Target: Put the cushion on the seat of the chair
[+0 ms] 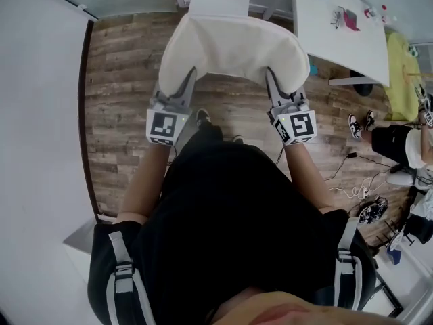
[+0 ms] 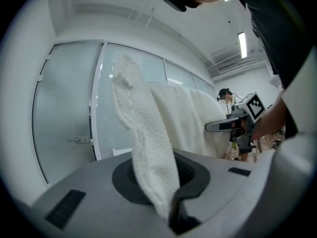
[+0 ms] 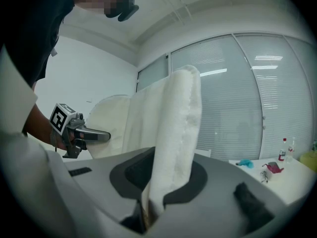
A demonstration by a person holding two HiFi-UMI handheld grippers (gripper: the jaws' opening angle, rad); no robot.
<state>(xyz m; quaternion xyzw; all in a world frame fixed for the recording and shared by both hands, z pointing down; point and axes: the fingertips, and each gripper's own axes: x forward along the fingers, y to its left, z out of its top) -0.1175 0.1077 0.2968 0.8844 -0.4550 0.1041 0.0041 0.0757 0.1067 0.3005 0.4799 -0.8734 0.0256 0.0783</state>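
A cream fleecy cushion hangs in the air in front of the person, held by its near edge. My left gripper is shut on its left part and my right gripper is shut on its right part. In the left gripper view the cushion rises out of the closed jaws, and the other gripper shows across it. The right gripper view has the cushion pinched the same way. The white chair stands just beyond the cushion, which hides most of its seat.
A white table with small colourful items stands at the right rear. A white wall runs along the left. Another person's legs, cables and shoes lie on the wooden floor at the right. Frosted glass panels stand behind.
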